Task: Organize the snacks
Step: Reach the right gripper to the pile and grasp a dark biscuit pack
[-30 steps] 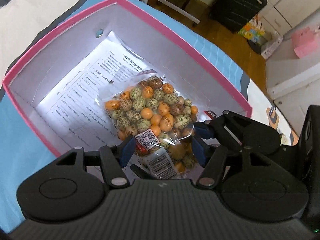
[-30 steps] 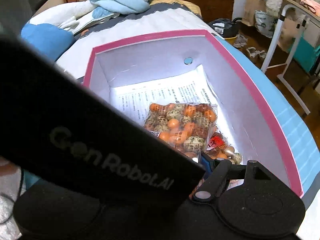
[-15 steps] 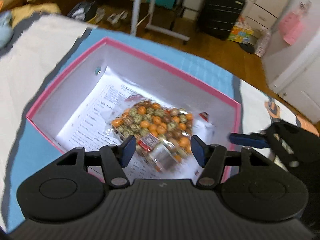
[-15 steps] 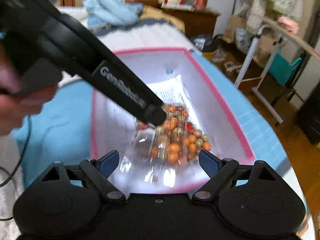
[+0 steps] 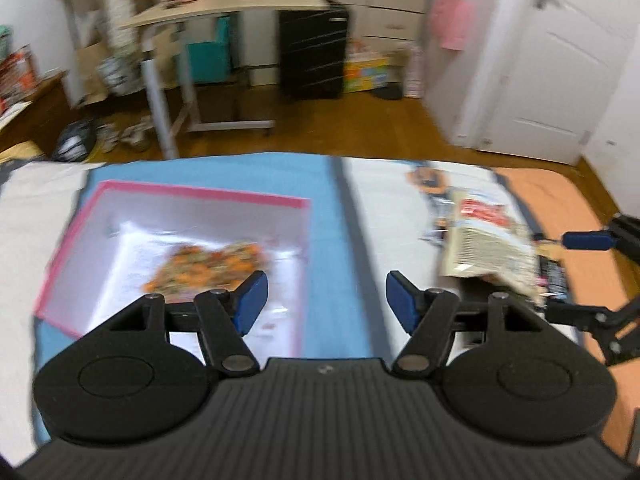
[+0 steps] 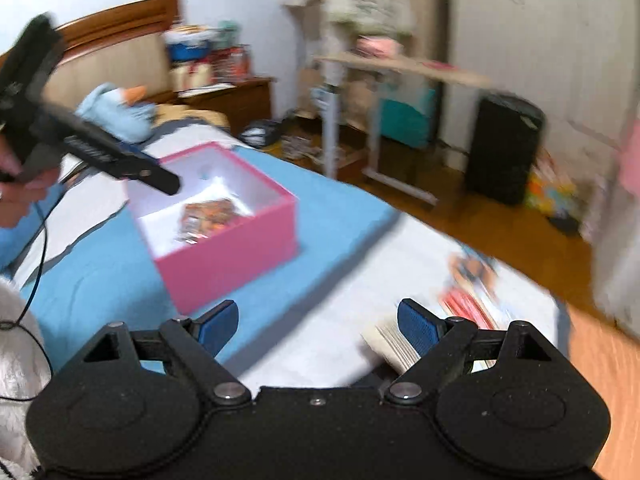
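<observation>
With one candy bag [image 5: 208,270] boxed, both the left gripper [image 5: 323,300] and right gripper [image 6: 318,328] stand open and empty; recommend squaring the right over the cream snack packet [image 5: 488,252] before closing.

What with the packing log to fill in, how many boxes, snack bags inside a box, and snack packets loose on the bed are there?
Pink box: 1
Bag of orange-and-green snacks inside it: 1
Loose packets on the bed: at least 2, a beige packet with a red label and a dark packet beside it; blur may hide more
Total: at least 4
</observation>
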`<state>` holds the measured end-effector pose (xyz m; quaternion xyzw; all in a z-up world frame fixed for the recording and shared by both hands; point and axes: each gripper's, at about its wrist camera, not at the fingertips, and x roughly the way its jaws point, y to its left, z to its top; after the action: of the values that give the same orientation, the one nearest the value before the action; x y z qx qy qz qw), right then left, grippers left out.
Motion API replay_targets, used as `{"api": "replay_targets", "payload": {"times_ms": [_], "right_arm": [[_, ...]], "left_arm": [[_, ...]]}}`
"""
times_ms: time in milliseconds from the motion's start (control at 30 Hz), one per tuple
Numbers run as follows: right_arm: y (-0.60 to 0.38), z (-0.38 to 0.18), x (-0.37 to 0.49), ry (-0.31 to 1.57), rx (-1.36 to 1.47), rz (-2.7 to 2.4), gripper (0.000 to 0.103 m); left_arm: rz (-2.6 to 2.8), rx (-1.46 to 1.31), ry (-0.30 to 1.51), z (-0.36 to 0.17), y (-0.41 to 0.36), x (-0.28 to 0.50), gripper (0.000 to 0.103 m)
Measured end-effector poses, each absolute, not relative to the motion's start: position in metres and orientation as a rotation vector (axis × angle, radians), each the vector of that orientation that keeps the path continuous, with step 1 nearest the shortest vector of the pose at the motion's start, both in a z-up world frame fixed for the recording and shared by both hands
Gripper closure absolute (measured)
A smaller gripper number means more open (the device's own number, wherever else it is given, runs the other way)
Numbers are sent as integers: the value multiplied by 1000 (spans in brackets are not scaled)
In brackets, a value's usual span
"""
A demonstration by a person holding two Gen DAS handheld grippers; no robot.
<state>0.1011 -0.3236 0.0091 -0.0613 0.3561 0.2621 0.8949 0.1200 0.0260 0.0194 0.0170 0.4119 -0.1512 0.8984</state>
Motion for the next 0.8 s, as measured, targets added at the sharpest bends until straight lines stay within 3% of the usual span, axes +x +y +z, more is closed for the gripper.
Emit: {"api": "replay_targets", "payload": {"times_ms": [467, 600, 800], "right_arm": [[-399, -69, 90, 877, -133, 256, 13], [-423, -88, 101, 870, -139, 158, 14], [-448, -117, 126, 900, -20, 120, 24]], "left_arm": [[-499, 187, 889, -73, -109, 123, 34], [-542, 188, 880, -99, -137, 123, 29], [-500, 185, 901, -132, -165, 136, 25]]}}
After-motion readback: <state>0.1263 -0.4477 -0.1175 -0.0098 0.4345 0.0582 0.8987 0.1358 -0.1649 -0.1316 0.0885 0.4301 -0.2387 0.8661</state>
